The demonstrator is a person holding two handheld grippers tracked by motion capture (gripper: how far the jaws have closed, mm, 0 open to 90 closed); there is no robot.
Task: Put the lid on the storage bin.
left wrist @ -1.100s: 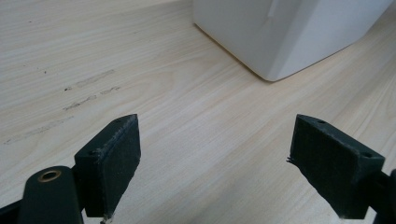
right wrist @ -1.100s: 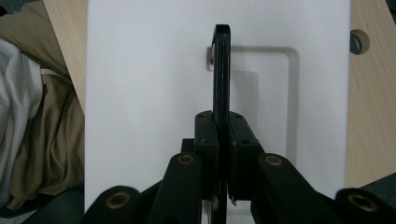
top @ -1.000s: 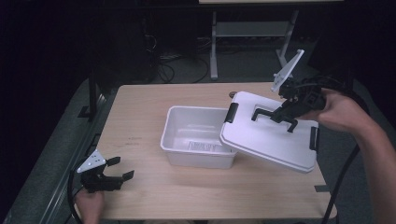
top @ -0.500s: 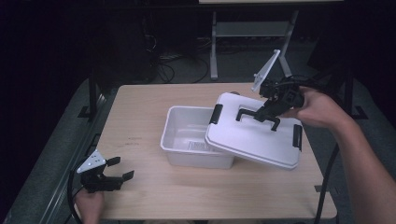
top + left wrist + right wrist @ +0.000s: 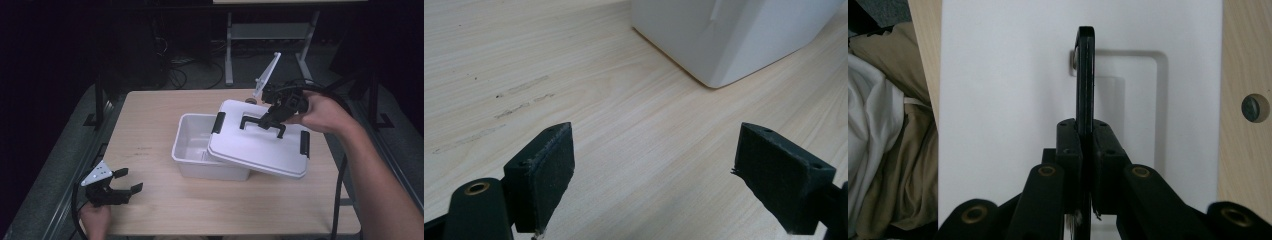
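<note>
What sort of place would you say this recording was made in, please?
Probably a lab or workshop set up for recording. A bare wooden table stands in a dark room, with loose cables and a metal stand on the floor behind it, and the person works with hand-held grippers.

1. The high view was dim and grainy; the surroundings of the counter [image 5: 160, 115] lay nearly black.
2. Light fell from above, and the lid [image 5: 260, 145] cast a soft shadow.
3. Both gripper views were brighter, with near jaws slightly blurred.
</note>
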